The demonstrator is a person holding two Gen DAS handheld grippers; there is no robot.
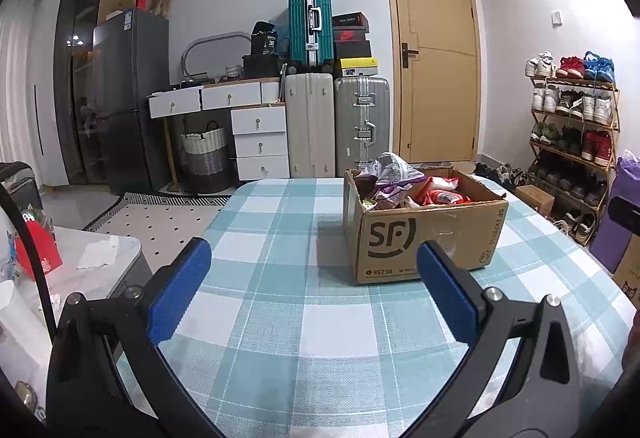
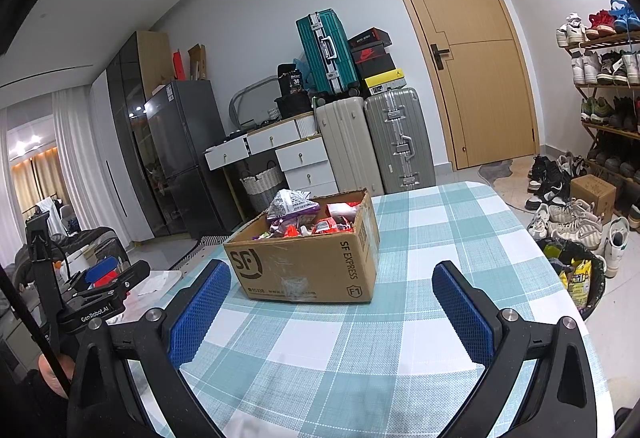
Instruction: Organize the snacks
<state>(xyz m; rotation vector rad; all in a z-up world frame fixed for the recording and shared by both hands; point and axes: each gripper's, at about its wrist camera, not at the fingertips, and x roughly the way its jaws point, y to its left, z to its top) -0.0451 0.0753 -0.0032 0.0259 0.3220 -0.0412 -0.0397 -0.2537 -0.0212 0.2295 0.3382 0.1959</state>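
snack packets [image 1: 404,186] sit piled in brown sf cardboard box [image 1: 428,242] on checked worktop [image 1: 280,318]; left tool [image 1: 314,270] and right tool [image 2: 332,290] both spread, holding nothing (fits sorted or unsorted).

**Both grippers wide open, holding nothing**

The left gripper [image 1: 314,262] has its blue pads [image 1: 180,290] far apart, with nothing between them. The right gripper [image 2: 332,286] is spread the same way, its pads [image 2: 464,314] empty. Both point forward, level with each other.

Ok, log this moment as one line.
left tongs: open, empty | right tongs: open, empty | SF Express box: on table, full of snacks, untouched
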